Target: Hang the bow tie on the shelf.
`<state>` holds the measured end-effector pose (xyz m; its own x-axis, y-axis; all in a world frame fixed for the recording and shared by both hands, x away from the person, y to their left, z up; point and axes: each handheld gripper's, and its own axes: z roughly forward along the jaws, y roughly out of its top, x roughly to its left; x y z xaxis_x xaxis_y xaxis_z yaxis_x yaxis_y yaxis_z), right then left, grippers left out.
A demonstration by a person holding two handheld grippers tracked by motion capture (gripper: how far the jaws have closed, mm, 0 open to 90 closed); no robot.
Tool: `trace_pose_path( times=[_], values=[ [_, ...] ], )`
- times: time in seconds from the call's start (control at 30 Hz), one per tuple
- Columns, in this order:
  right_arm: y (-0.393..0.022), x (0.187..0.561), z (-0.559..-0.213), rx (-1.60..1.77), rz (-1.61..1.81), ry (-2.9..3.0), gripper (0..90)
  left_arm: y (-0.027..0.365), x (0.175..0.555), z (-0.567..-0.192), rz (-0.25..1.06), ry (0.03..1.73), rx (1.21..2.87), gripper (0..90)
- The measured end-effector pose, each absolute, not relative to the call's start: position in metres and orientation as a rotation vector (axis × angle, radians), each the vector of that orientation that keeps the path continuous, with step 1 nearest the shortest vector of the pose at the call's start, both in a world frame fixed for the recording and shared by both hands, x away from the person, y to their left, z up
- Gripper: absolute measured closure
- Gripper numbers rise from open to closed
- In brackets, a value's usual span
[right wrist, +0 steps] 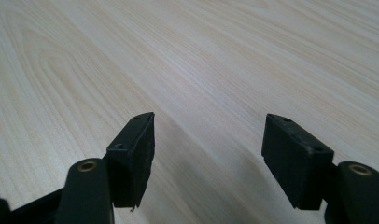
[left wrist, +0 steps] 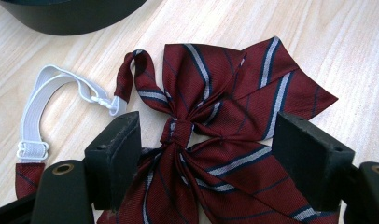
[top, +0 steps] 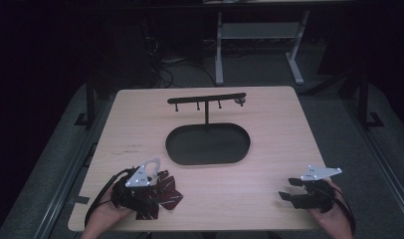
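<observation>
Your left gripper (left wrist: 204, 154), jaws apart, straddles maroon striped bow tie (left wrist: 215, 121) near-left on table (top: 269, 124); right gripper (right wrist: 208, 158) jaws apart w/ nothing between, near-right.

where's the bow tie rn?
The bow tie lies at the table's near-left, under the open left gripper, just short of the black tray.

No readable text, labels or numbers anywhere — nothing legible in view.

Bow tie (top: 157, 196) before tray (top: 208, 144) — table (top: 269, 114)
</observation>
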<state>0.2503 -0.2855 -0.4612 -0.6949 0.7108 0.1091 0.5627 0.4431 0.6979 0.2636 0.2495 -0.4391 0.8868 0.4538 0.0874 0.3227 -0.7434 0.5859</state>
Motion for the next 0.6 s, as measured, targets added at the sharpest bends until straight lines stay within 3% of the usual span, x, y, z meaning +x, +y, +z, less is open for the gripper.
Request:
trace_pose_path(
  times=[0.6],
  values=[
    [-0.279,0.245,-0.459,1.055,1.098,2.511,34.1,0.243,0.266,-0.425,0.291,0.522,2.498,26.1]
  ],
)
